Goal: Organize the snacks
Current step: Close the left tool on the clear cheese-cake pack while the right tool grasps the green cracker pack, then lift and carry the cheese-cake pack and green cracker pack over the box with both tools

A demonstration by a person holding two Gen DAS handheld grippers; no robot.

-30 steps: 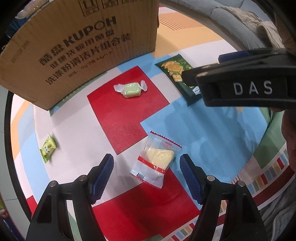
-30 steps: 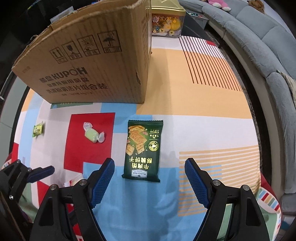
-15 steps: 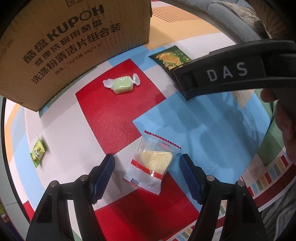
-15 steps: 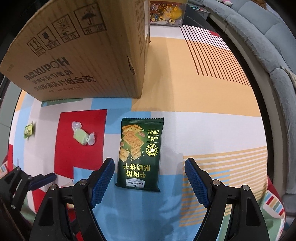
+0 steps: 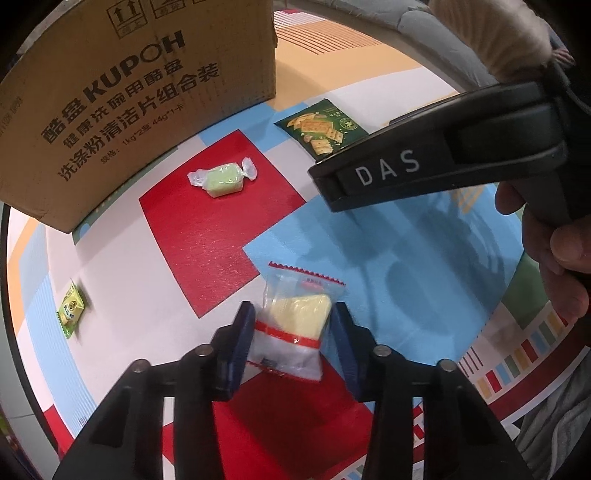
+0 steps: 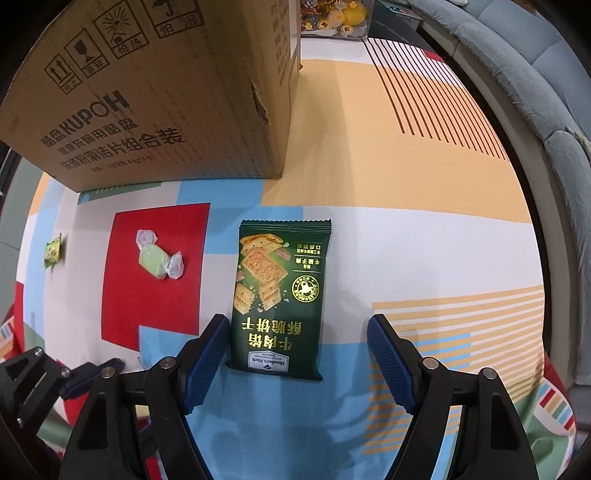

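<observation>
My left gripper (image 5: pixel 292 325) is shut on a clear packet with a yellow cake and red stripe (image 5: pixel 295 325), pressed between both blue pads on the patterned mat. My right gripper (image 6: pixel 297 354) is open and low over the mat, its pads either side of the near end of a dark green cracker pack (image 6: pixel 280 295); the left pad is close beside the pack's edge. The cracker pack also shows in the left wrist view (image 5: pixel 319 127). A green wrapped candy (image 5: pixel 221 179) (image 6: pixel 159 260) and a small green sachet (image 5: pixel 70 306) (image 6: pixel 52 253) lie on the mat.
A large cardboard box (image 5: pixel 122 96) (image 6: pixel 155 92) stands at the back of the mat. A grey sofa (image 6: pixel 546 74) curves along the right. A gold tin (image 6: pixel 332 18) sits behind the box. The right gripper's body (image 5: pixel 424 162) crosses the left wrist view.
My left gripper has closed its pads onto the yellow cake packet. My right gripper has moved forward and down, so the cracker pack's near end lies between its pads.
</observation>
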